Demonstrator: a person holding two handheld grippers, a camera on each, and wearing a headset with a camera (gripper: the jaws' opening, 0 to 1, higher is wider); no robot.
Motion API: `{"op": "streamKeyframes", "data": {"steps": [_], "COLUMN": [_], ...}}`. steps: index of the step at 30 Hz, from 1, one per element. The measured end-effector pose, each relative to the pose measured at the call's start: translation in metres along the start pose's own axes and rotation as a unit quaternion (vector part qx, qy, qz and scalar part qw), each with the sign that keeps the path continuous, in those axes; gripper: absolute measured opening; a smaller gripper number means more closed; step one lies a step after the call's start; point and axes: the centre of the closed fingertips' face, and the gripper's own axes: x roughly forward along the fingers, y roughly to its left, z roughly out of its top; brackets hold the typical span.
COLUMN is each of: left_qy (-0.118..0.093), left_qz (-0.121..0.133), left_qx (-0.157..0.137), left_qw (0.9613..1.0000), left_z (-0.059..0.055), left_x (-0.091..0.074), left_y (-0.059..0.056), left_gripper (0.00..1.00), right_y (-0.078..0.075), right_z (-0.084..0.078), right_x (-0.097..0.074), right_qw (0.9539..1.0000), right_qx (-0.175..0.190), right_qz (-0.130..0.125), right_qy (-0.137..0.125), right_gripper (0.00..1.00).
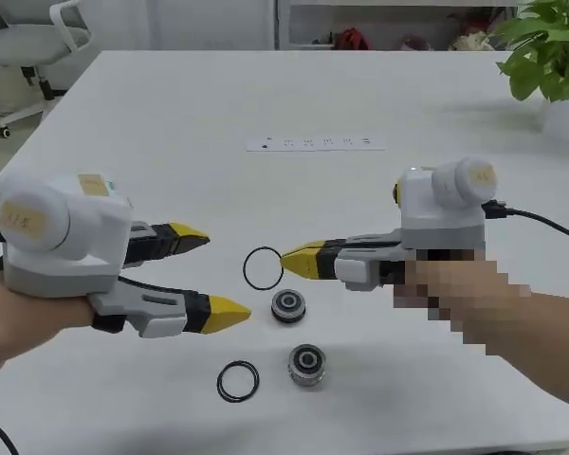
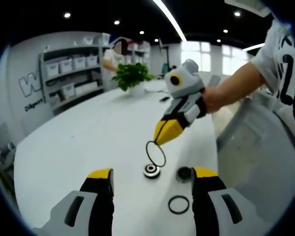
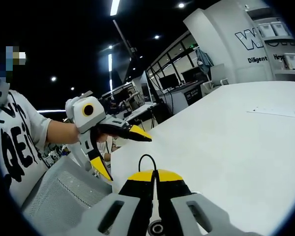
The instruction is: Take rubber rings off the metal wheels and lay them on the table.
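1. Rubber ring on the bench (image 1: 238, 381): black, lying flat at the near edge of the group and clear of both tools. Its outline looks doubled, and I cannot tell whether it is one ring or two.
2. Near wheel (image 1: 306, 364): small metal wheel, flat on the bench just right of item 1, with a silver rim and a dark centre.
3. Far wheel (image 1: 288, 305): same kind, just behind the near wheel, with a darker rim. It lies near the lower tip of the left tool but does not touch it.
4. Left tool (image 1: 223, 273): grey body with yellow-tipped jaws spread wide and nothing between them. It hovers over the bench, pointing at the wheels.
5. Right tool (image 1: 289, 261): jaws pressed together, pinching item 6 at the tips. It comes in from the right, opposite the left tool.
6. Held ring (image 1: 263, 268): thin black loop hanging from the right tool's tips, above the bench and just above and to the left of the far wheel.
7. Bench (image 1: 171, 133): broad white top.
8. White strip (image 1: 315, 143): flat on the bench, well beyond the tools. Its markings are too small to read.
9. Potted plant (image 1: 550, 47): at the far right corner.
10. Office chair (image 1: 28, 43): beyond the bench at far left.
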Motion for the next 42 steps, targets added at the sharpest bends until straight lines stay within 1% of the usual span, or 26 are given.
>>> {"op": "streamKeyframes", "data": {"steps": [18, 23, 36, 42], "left_qy": [-0.005, -0.006, -0.004, -0.002], "left_qz": [0.007, 0.009, 0.013, 0.014], "left_qx": [-0.001, -0.003, -0.007, -0.004], "left_qw": [1.0, 0.9999, 0.9999, 0.9999], "left_z": [-0.002, -0.004, -0.011, -0.013], "left_x": [-0.017, -0.022, -0.029, -0.032], "left_y": [-0.001, -0.002, -0.002, -0.004], "left_gripper": [0.66, 0.66, 0.66, 0.66], "right_y": [0.013, 0.018, 0.025, 0.025], "right_z": [-0.002, -0.003, -0.01, -0.013], "right_x": [0.009, 0.012, 0.016, 0.016], "right_qw": [0.9999, 0.9997, 0.9993, 0.9991], "right_qx": [-0.002, -0.005, -0.003, -0.001], "right_qz": [0.014, 0.02, 0.028, 0.03], "right_qy": [0.008, 0.014, 0.026, 0.03], "right_gripper": [0.0, 0.0, 0.0, 0.0]}}
